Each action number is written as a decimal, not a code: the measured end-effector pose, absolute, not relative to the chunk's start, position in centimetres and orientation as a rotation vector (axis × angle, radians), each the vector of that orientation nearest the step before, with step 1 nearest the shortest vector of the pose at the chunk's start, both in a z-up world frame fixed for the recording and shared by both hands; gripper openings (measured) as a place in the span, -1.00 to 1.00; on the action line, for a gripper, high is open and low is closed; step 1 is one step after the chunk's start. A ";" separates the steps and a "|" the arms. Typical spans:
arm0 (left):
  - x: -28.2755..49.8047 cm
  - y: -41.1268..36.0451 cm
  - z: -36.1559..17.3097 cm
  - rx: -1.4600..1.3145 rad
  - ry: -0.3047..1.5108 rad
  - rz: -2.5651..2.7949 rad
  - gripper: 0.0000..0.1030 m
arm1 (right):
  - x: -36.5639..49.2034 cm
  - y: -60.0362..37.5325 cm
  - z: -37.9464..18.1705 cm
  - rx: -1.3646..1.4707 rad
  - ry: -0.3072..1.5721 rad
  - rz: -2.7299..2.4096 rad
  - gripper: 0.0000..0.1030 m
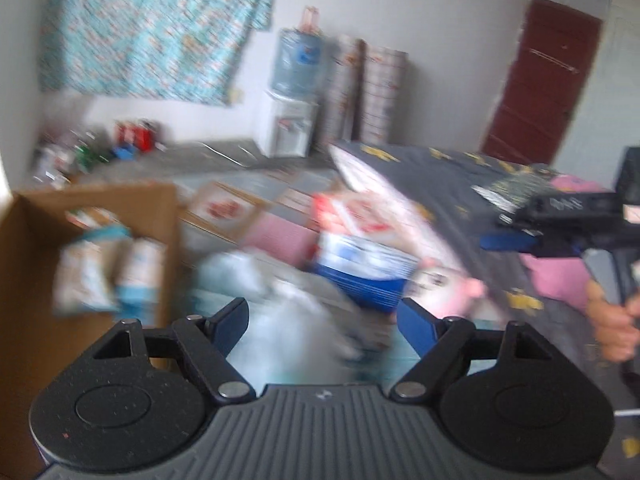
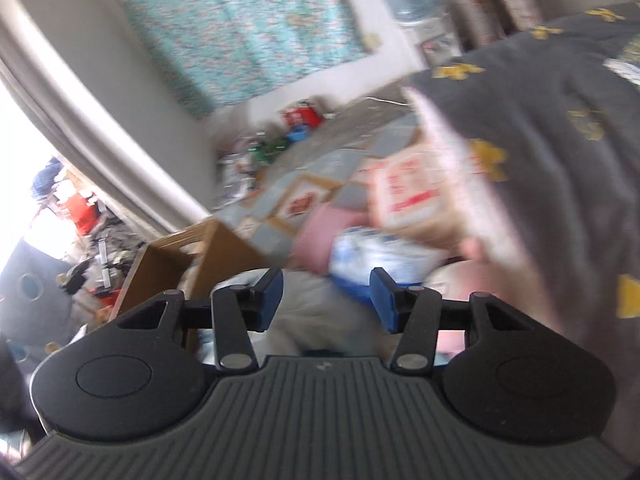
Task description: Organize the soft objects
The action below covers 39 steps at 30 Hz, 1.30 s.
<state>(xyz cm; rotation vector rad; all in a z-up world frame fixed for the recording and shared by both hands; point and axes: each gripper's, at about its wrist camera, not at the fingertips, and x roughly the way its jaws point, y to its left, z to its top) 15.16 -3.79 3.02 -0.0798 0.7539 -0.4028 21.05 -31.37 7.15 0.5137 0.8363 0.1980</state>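
Both views are motion-blurred. My left gripper [image 1: 322, 324] is open and empty above a pale grey-white soft bundle [image 1: 288, 312] on the floor. A blue-and-white soft pack [image 1: 360, 268] lies just beyond it, beside a pink cushion [image 1: 276, 236]. My right gripper [image 2: 326, 300] is open and empty over the same pale bundle [image 2: 320, 312], with the blue-and-white pack [image 2: 376, 256] ahead. In the left wrist view the right gripper [image 1: 508, 240] shows at the right, held in a hand over the bed. A brown cardboard box [image 1: 24, 272] holds several soft packs [image 1: 108, 276].
A bed with a dark grey yellow-patterned cover [image 1: 460, 200] fills the right; pink cloth [image 1: 560, 276] lies on it. A water dispenser [image 1: 292, 96], a dark red door [image 1: 536, 84] and floor clutter [image 1: 100, 148] stand by the far wall. The box [image 2: 172, 264] shows in the right wrist view.
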 end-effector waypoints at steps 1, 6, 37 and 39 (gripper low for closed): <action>15.3 -5.1 2.3 -0.080 0.758 -0.416 0.59 | 21.6 -32.3 6.7 0.517 0.852 0.184 -0.13; 16.4 -11.7 -0.9 -0.020 0.748 -0.449 0.48 | 24.8 -34.3 3.6 0.472 0.933 0.146 -0.32; 23.9 -20.6 -9.7 -0.102 1.004 -0.646 0.51 | 29.6 -33.3 -0.3 0.409 0.985 0.207 -0.85; 23.2 -20.5 -8.9 -0.112 0.979 -0.648 0.51 | 28.4 -32.4 1.9 0.388 0.946 0.237 -0.85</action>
